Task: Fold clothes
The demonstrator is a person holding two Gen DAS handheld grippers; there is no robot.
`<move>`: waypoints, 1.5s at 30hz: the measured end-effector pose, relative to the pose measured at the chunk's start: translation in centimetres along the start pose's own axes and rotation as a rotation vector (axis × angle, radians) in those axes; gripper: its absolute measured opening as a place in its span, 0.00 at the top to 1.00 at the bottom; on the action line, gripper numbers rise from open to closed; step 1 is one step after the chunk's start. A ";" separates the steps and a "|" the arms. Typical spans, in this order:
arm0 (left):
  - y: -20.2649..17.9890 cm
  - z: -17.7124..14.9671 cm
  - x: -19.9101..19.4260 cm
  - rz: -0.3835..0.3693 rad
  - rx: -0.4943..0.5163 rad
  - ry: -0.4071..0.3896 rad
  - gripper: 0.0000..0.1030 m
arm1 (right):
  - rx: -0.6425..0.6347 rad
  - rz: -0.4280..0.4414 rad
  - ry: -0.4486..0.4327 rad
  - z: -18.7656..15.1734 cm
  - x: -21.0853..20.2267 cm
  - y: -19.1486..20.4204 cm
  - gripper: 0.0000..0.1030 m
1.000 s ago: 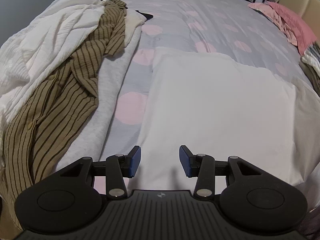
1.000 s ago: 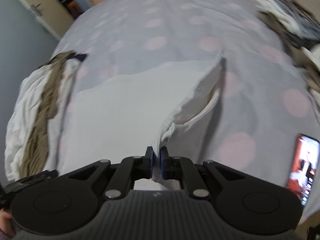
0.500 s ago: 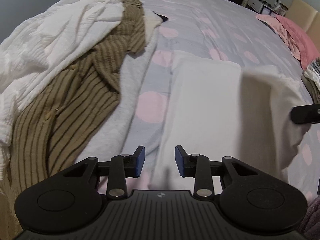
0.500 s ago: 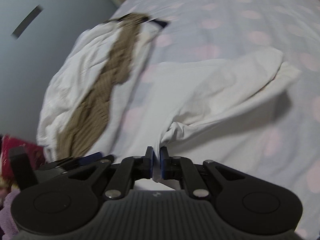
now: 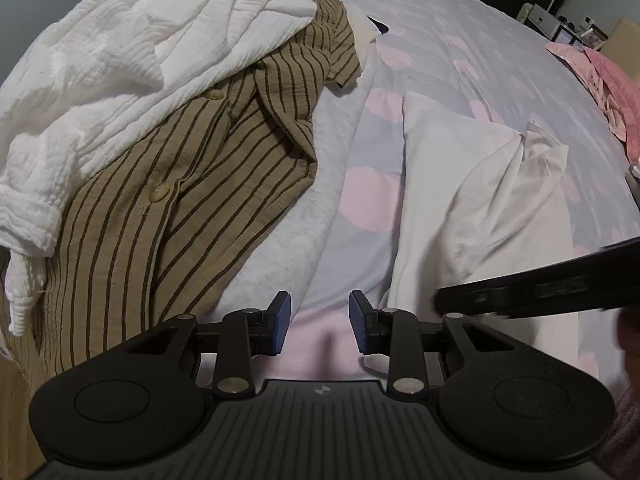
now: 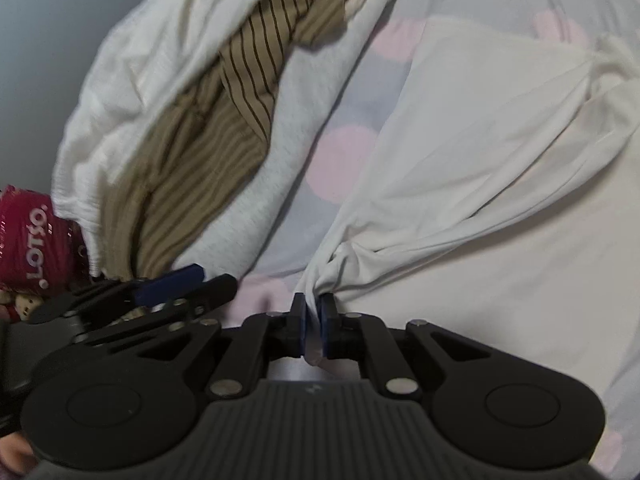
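my right hand-held gripper [image 6: 313, 322] pinches a bunched edge of the white t-shirt [image 6: 480, 152] on the polka-dot bed [image 5: 440, 24]; my left hand-held gripper [image 5: 319, 322] hangs parted, empty. red packaging [image 6: 28, 236] reads "lotso".

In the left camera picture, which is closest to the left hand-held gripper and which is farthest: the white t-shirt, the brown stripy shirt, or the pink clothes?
From the left hand-held gripper:
1. White t-shirt, just right of the fingertips.
2. Brown stripy shirt, in the pile to the left, a bit farther back.
3. Pink clothes, far off at the bed's upper right edge.
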State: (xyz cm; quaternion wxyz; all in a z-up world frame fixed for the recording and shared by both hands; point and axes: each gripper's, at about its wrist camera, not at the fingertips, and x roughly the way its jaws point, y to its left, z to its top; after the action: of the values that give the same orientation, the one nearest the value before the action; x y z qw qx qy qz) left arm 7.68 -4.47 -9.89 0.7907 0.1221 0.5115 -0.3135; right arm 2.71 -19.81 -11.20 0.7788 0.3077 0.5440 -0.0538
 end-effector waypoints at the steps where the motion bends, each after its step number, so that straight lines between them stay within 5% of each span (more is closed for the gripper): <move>1: -0.1 0.0 0.1 0.001 0.005 0.005 0.71 | 0.011 0.000 0.010 0.1 0.6 -0.1 0.89; 5: -0.4 0.0 0.4 -0.003 0.020 0.016 0.71 | 0.070 0.028 0.030 0.2 1.2 -0.8 0.76; 11: -0.7 0.0 -0.2 -0.039 0.024 -0.003 0.71 | 0.102 0.034 -0.056 -0.7 -2.5 -1.5 0.64; 16: -2.0 -0.1 -1.0 -0.097 0.077 -0.036 0.69 | 0.111 -0.063 -0.133 -3.0 -5.5 -2.6 0.63; 22: -5.2 -0.7 -0.6 -0.116 0.196 -0.031 0.59 | 0.154 -0.157 -0.100 -7.2 -5.4 -4.7 0.63; 30: -7.6 -1.8 2.1 -0.057 0.317 -0.015 0.58 | 0.151 -0.185 -0.103 -11.4 -6.2 -7.0 0.63; 34: -5.9 -1.9 2.7 -0.034 0.236 0.005 0.77 | 0.146 -0.193 -0.115 -12.7 -6.8 -7.9 0.62; 43: -2.3 -2.2 0.6 -0.085 0.042 0.002 0.76 | 0.145 -0.231 -0.157 -16.0 -8.2 -10.0 0.62; 45: -2.3 -1.9 0.3 -0.088 0.029 -0.011 0.61 | 0.172 -0.223 -0.184 -16.6 -8.8 -10.6 0.62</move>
State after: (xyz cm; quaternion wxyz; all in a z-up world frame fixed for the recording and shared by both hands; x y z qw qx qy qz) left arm 4.92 -5.36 -10.73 0.7770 0.1090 0.5076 -0.3561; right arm -18.83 -21.63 -11.61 0.7853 0.3045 0.4947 -0.2142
